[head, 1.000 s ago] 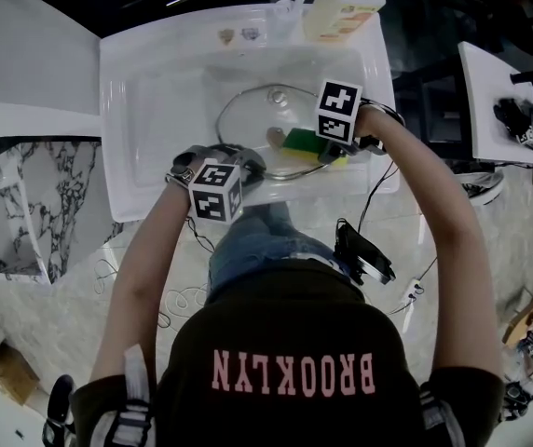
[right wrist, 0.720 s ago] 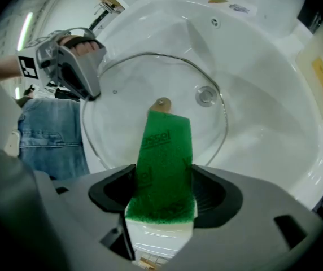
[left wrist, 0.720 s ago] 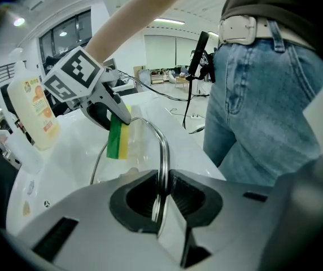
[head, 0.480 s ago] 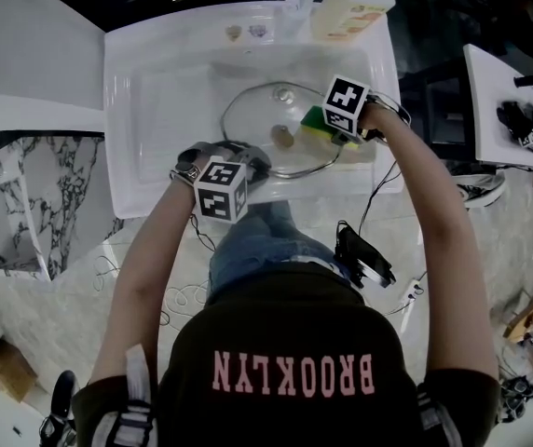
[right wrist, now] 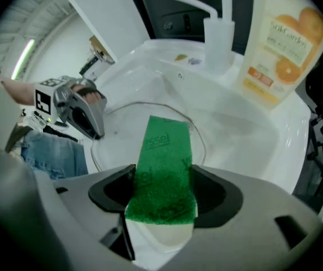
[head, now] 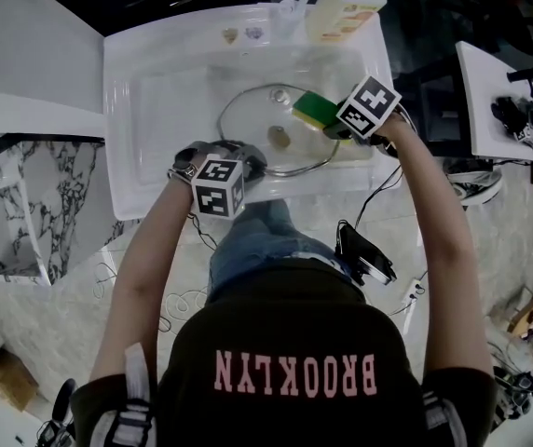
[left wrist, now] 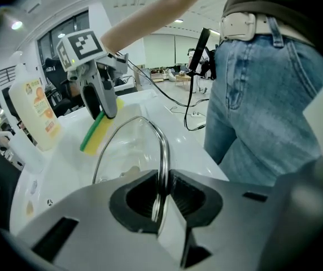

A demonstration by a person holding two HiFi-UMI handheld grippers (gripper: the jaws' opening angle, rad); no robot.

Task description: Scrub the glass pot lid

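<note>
The glass pot lid (head: 252, 119) with a metal rim lies tilted in the white sink (head: 155, 91), its knob (head: 278, 139) near the middle. My left gripper (head: 239, 162) is shut on the lid's near rim (left wrist: 161, 145), which runs between its pads. My right gripper (head: 330, 122) is shut on a green and yellow sponge (head: 313, 110) over the lid's far right edge. In the right gripper view the sponge (right wrist: 164, 162) sticks out past the jaws above the lid (right wrist: 122, 137). The left gripper view shows the right gripper (left wrist: 104, 107) with the sponge (left wrist: 96, 131) hanging from it.
A bottle of orange dish soap (head: 343, 7) stands on the sink's far right corner beside a white tap (right wrist: 215, 21). The person's jeans (left wrist: 274, 89) are close against the sink's front edge. A black cable (head: 364, 250) hangs at the right.
My right gripper has carried the sponge from the lid's near right part toward its far right edge and has rolled. The left gripper and the lid have stayed put.
</note>
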